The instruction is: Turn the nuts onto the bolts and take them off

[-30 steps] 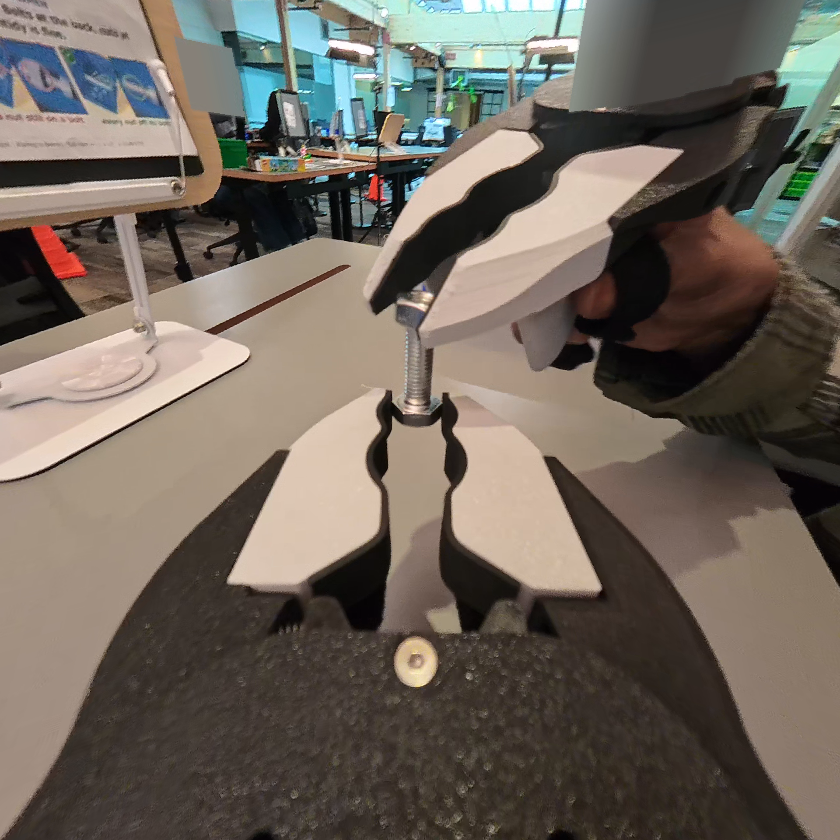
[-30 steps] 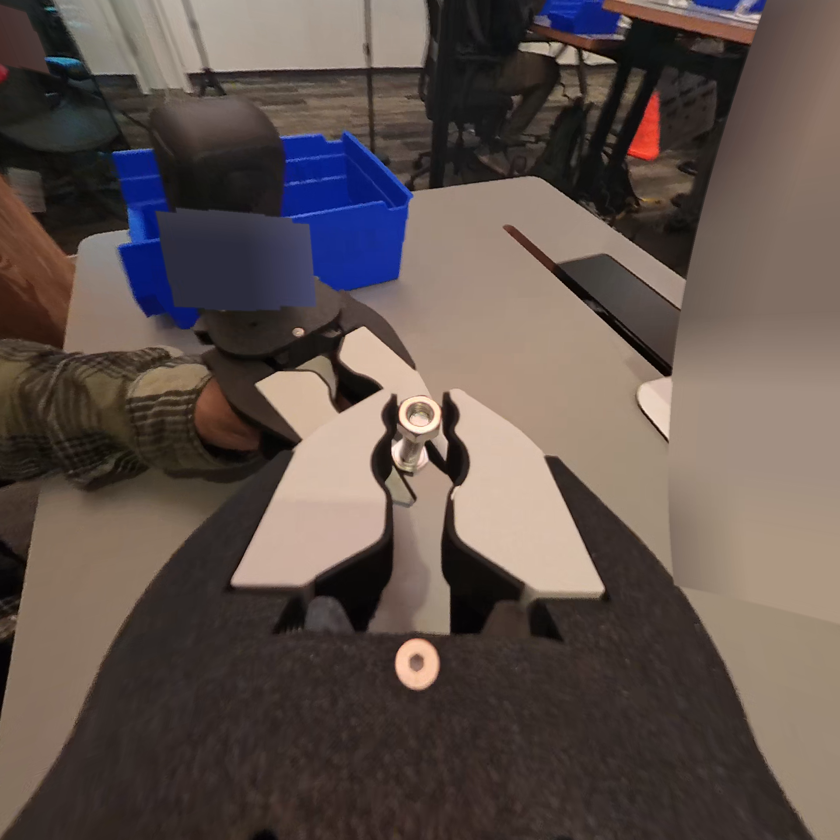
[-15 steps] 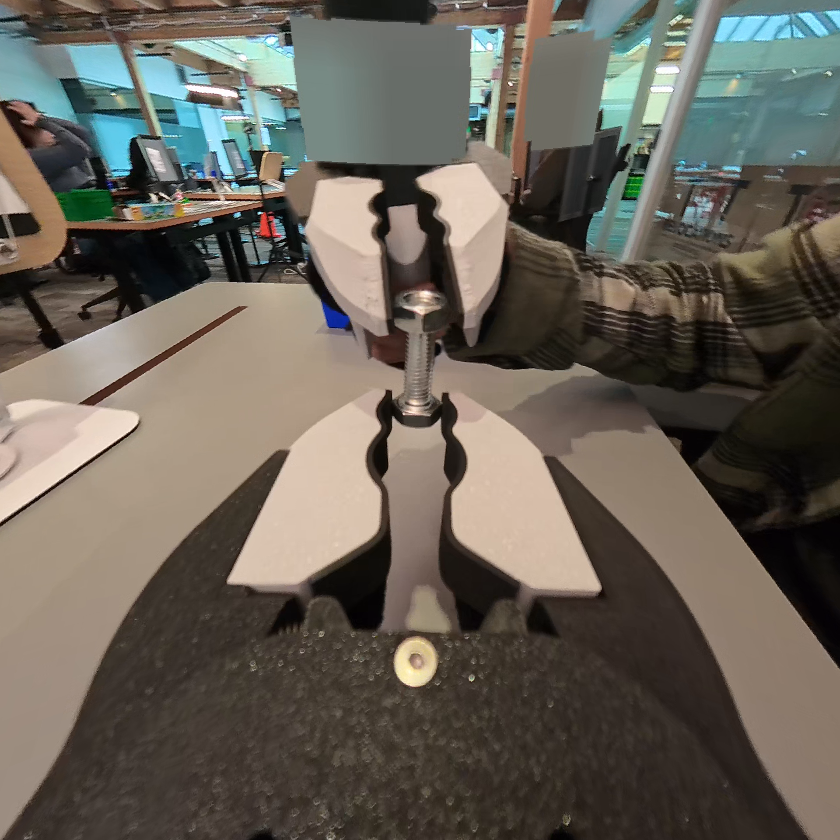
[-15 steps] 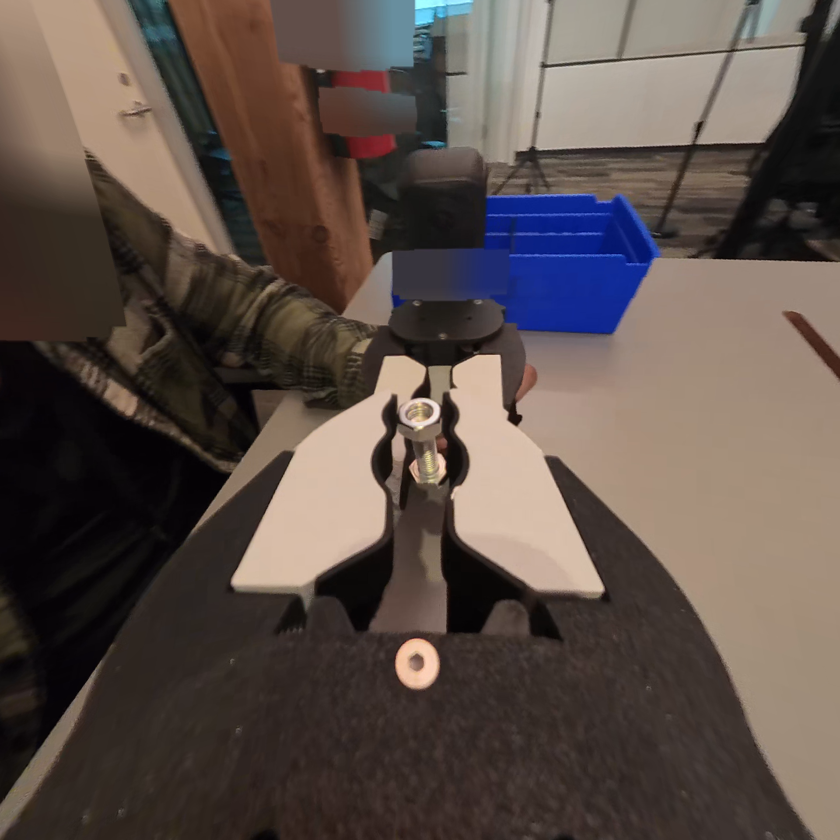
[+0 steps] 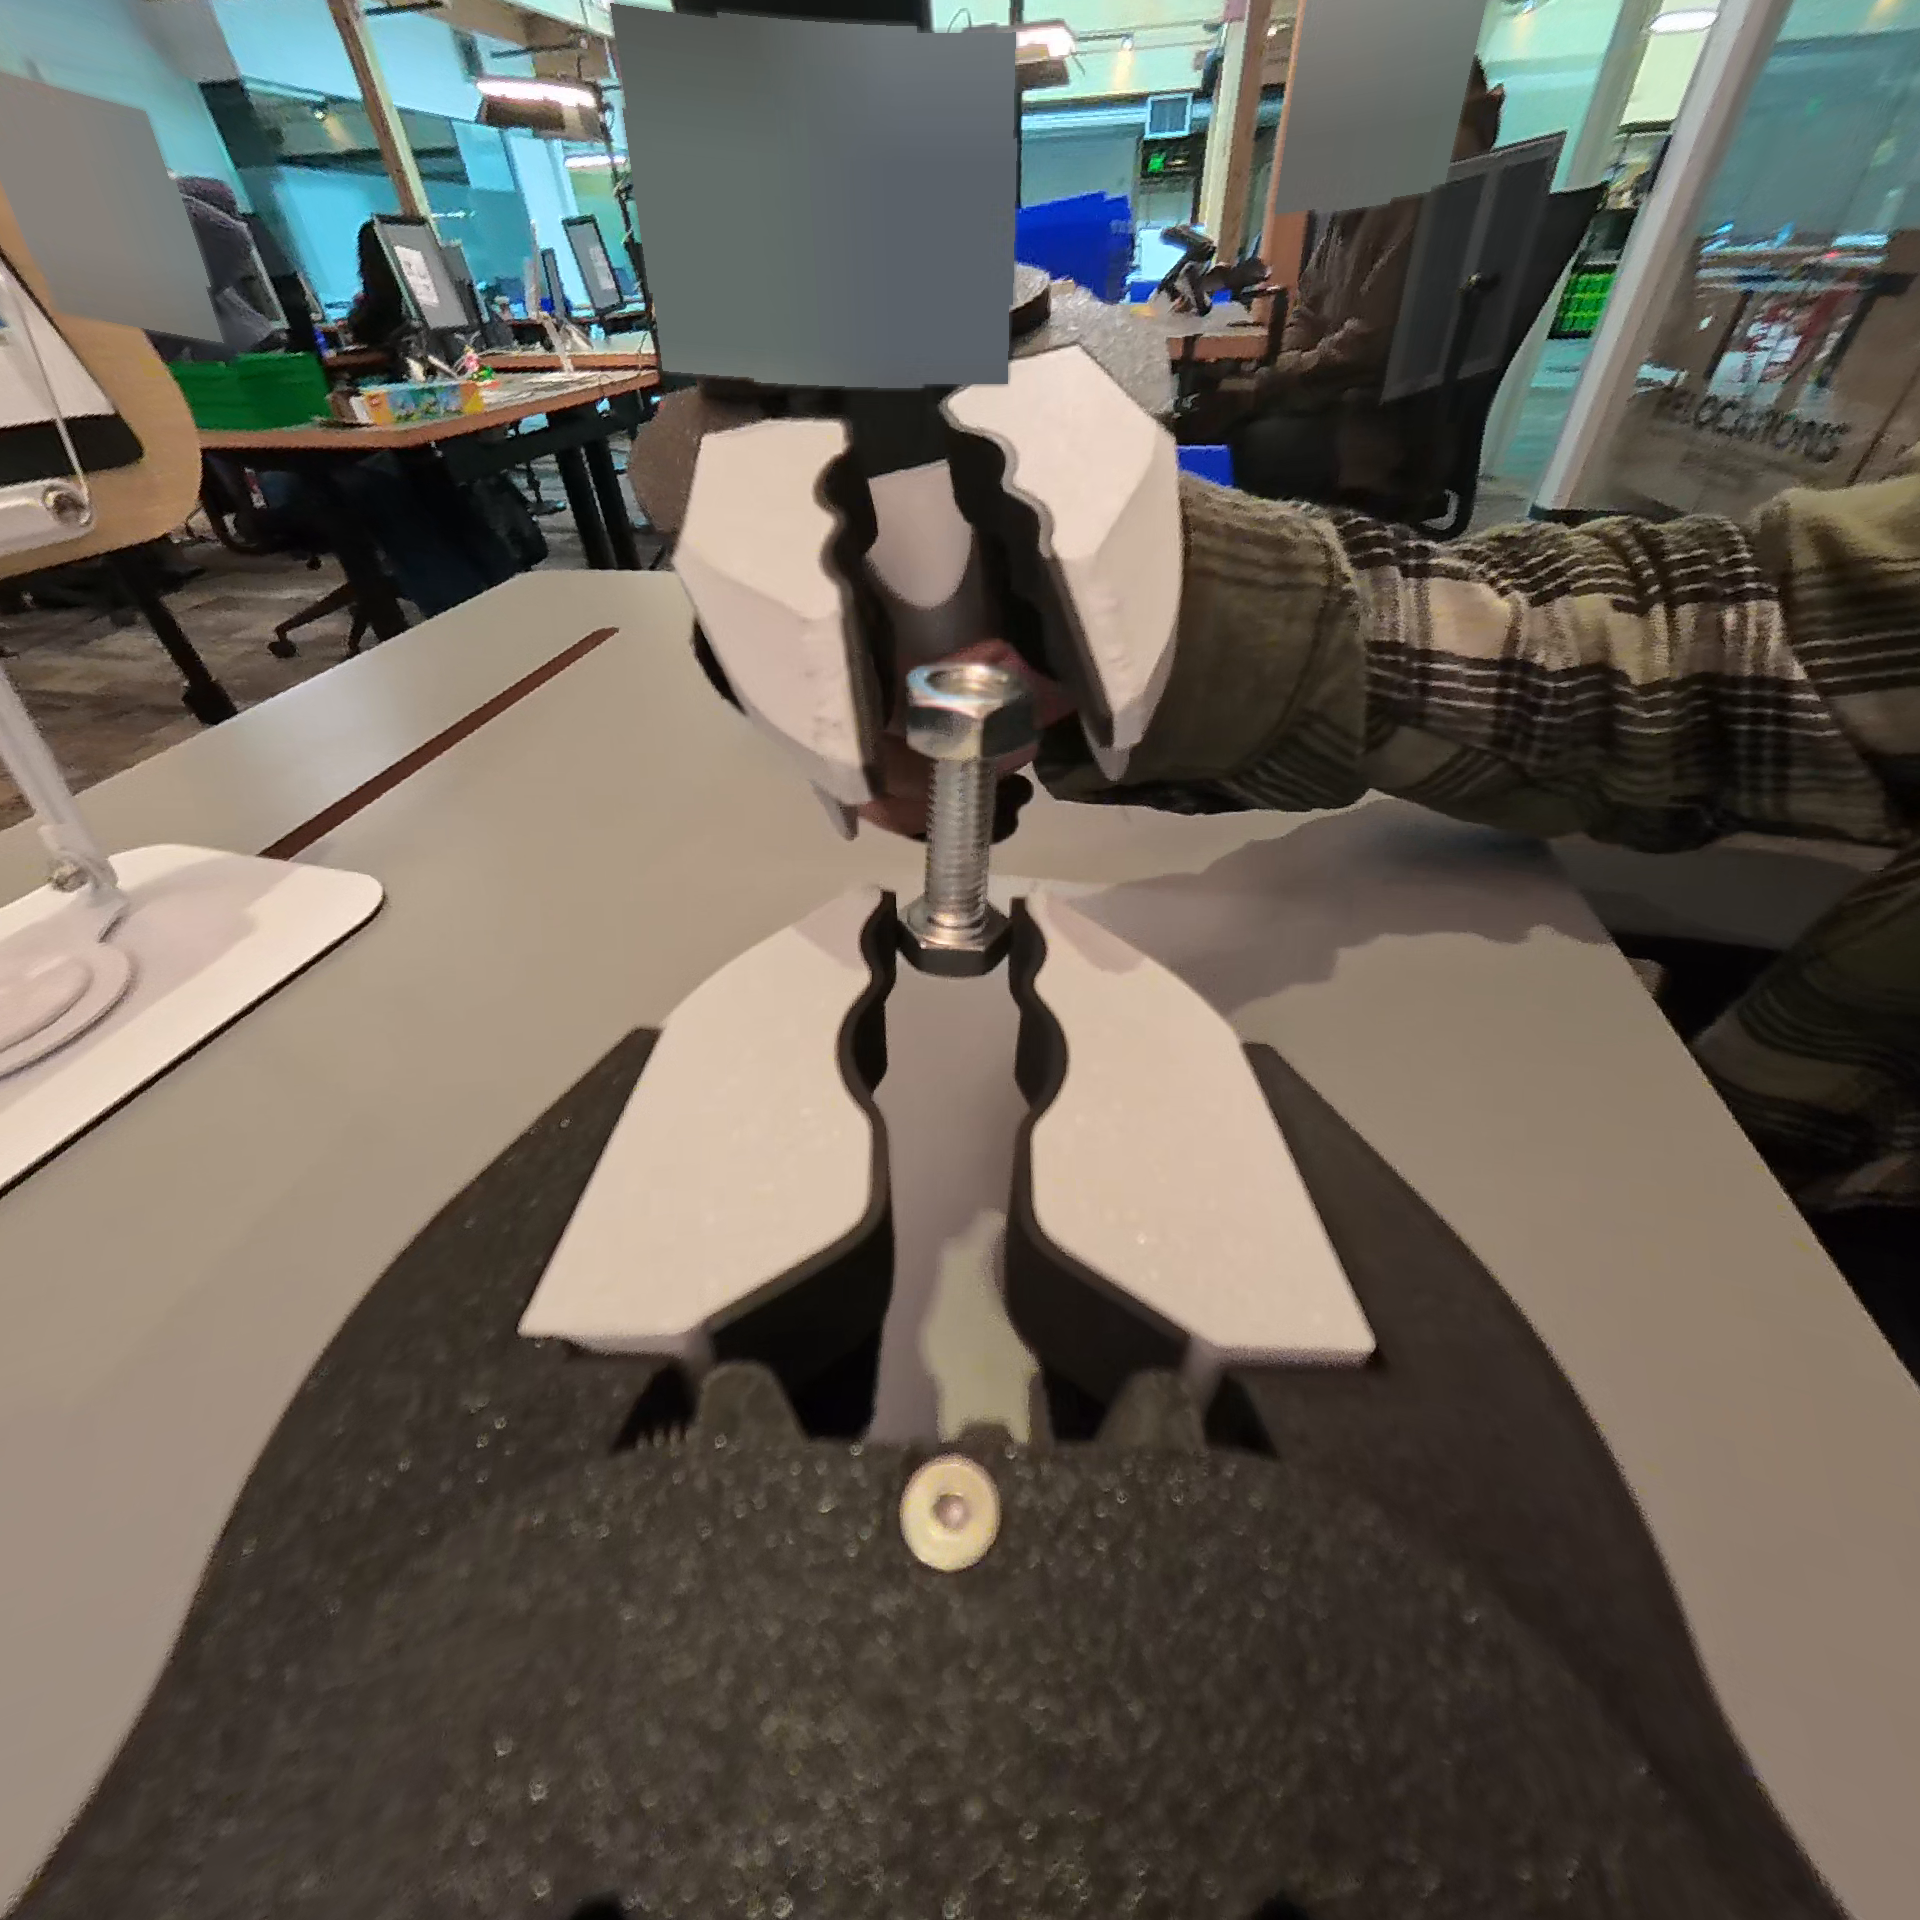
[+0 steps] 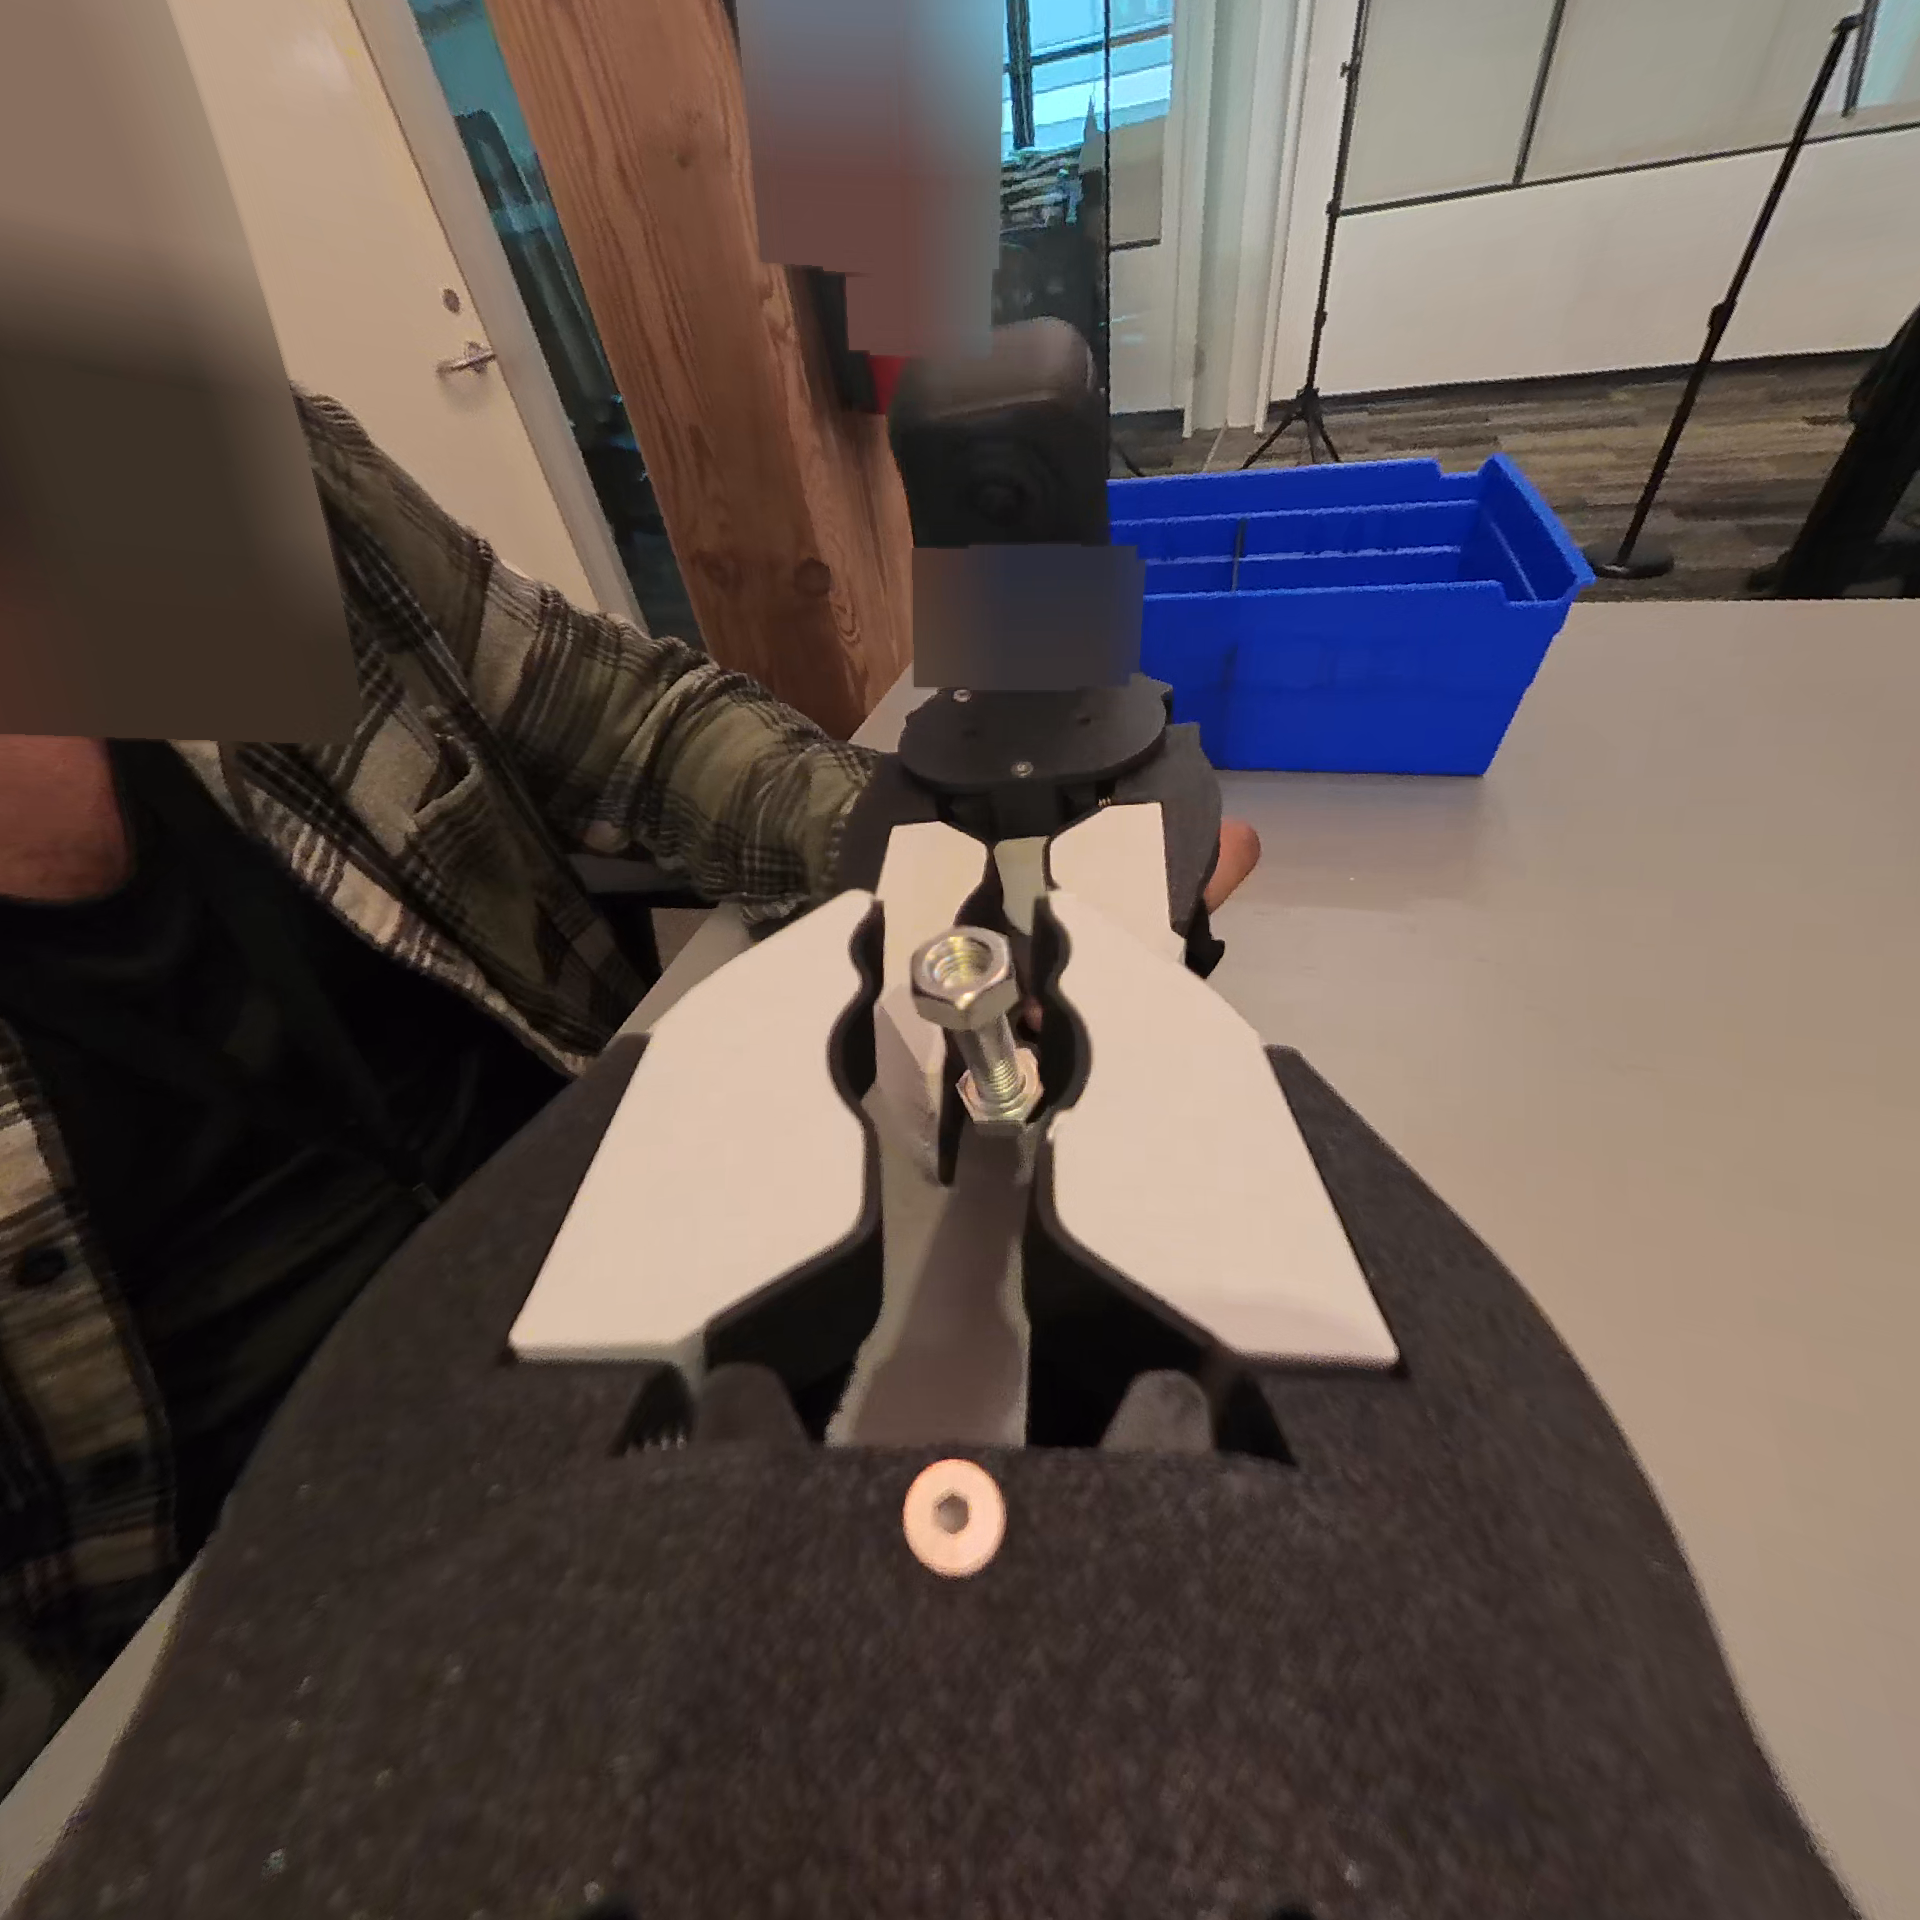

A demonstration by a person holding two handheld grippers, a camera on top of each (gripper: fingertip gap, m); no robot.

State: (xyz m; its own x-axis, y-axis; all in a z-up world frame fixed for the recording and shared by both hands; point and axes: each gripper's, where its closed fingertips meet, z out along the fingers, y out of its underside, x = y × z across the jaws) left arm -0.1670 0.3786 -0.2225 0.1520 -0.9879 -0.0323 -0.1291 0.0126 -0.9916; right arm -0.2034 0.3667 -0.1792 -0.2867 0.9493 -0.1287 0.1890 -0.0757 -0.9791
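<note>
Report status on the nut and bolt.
Left hand-held gripper shut on bolt, held upright. Right hand-held gripper open, fingers flanking nut at the bolt's tip, not touching. Nothing in the way.

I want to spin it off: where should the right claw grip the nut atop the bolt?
Take the nut by two opposite flats, level from the side, where the open right claw brackets it. The bolt stands upright, its base clamped in the left claw, so the flats face sideways.
</note>
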